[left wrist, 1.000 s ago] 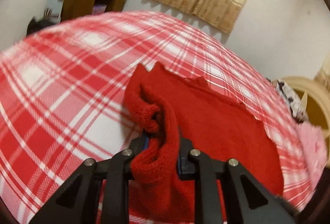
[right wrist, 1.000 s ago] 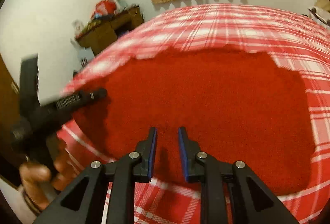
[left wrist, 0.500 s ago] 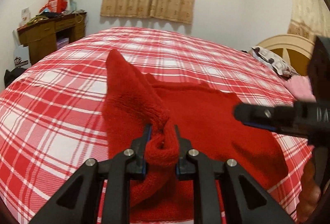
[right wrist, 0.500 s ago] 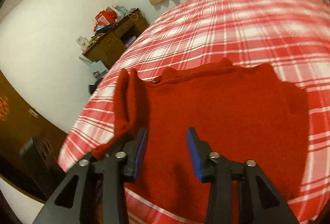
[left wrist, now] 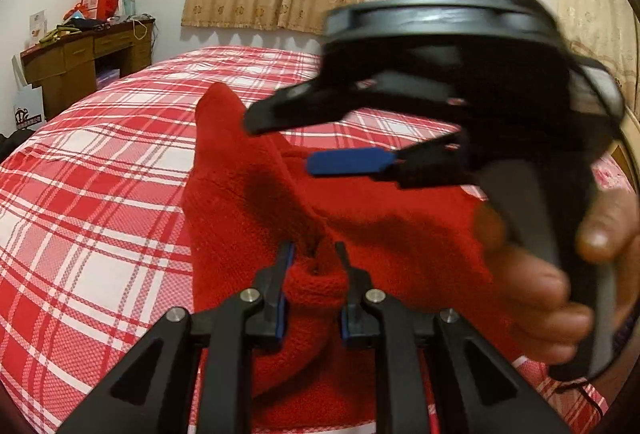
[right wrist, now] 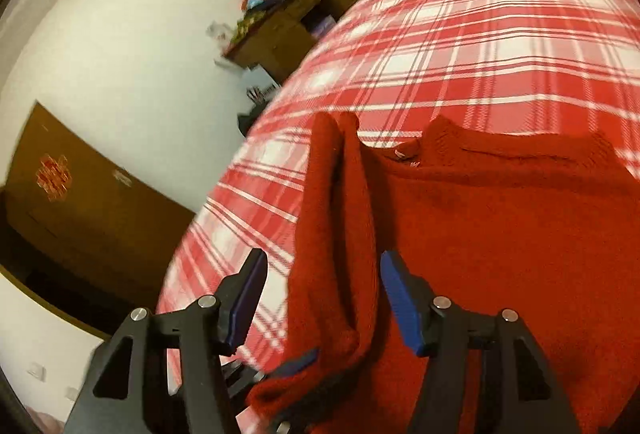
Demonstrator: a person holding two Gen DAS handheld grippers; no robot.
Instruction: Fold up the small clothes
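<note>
**Soft red knit, one sleeve up, second gripper moving in**

The red sweater lies spread on the plaid bed, body flat, while its left sleeve is pulled up into a loose ridge. The left hand-held gripper is clamped tight on the rolled cuff, the knit bunched thick between its blue pads. Now the right hand-held gripper swings in over that same sleeve, its jaws opening, the raised sleeve standing between them but not pinched; in the left wrist view it is blurred, held by a hand.

This looks like a light, limp, fuzzy knit: it will sag and stretch wherever it is unsupported, and it should not slip from rubbery pads. A single pinch drags the sleeve into a rope, so I'd judge the best second hold is further up, near the shoulder seam, taking both layers of the sleeve, so it folds across the body as one flat panel.
</note>
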